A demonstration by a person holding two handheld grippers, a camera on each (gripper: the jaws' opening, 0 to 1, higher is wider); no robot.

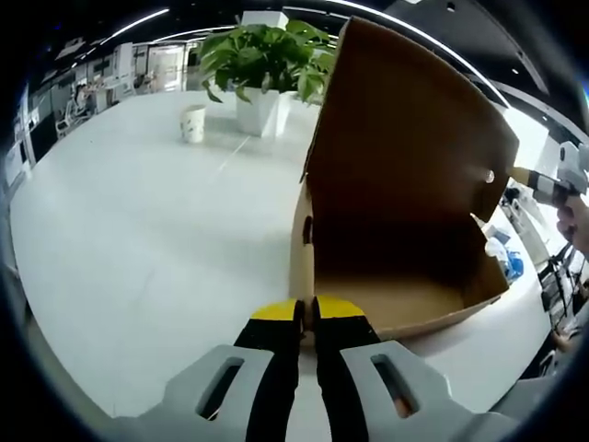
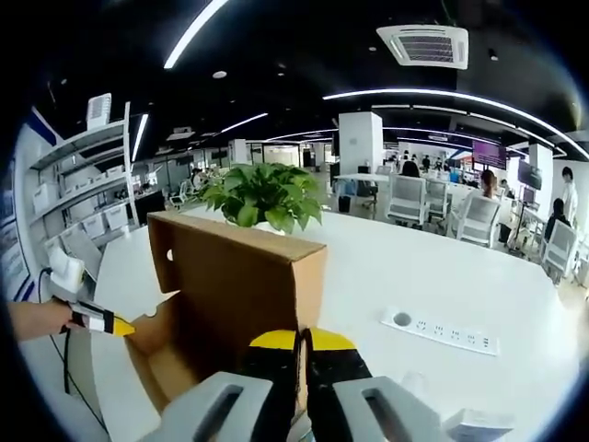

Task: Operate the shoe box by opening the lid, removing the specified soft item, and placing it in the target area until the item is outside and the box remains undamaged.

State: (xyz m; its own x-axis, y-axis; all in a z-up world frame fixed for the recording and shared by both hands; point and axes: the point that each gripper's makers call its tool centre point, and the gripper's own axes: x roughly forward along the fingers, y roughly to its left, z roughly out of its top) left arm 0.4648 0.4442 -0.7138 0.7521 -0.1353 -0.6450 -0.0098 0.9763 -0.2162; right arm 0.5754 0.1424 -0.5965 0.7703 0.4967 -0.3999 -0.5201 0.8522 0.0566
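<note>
On the white tabletop (image 1: 138,239) stood the brown cardboard shoe box (image 1: 405,276), its lid (image 1: 405,138) raised upright so the inside lay open. In the left gripper view the box floor looked bare, and no soft item could be made out inside. The left tool (image 1: 305,313) was clenched, its two yellow-tipped jaws pressed together on the near wall of the box at its corner. From the right in that view came the right tool (image 1: 543,187), reaching toward the edge of the raised lid.

In the right gripper view, the right tool (image 2: 302,343) was likewise clenched, its yellow tips closed on the cardboard edge of the lid (image 2: 244,276) at its near corner. The left tool (image 2: 101,322) showed at the left of this view, held in a hand (image 2: 37,318) and touching the box near its low wall.

Beyond the box stood a potted plant (image 1: 267,60) in a white pot, with a white paper cup (image 1: 192,122) to its left. A white power strip (image 2: 442,331) lay on the tabletop to the right in the right gripper view. Far off were office chairs (image 2: 409,198) and shelves (image 2: 87,184).
</note>
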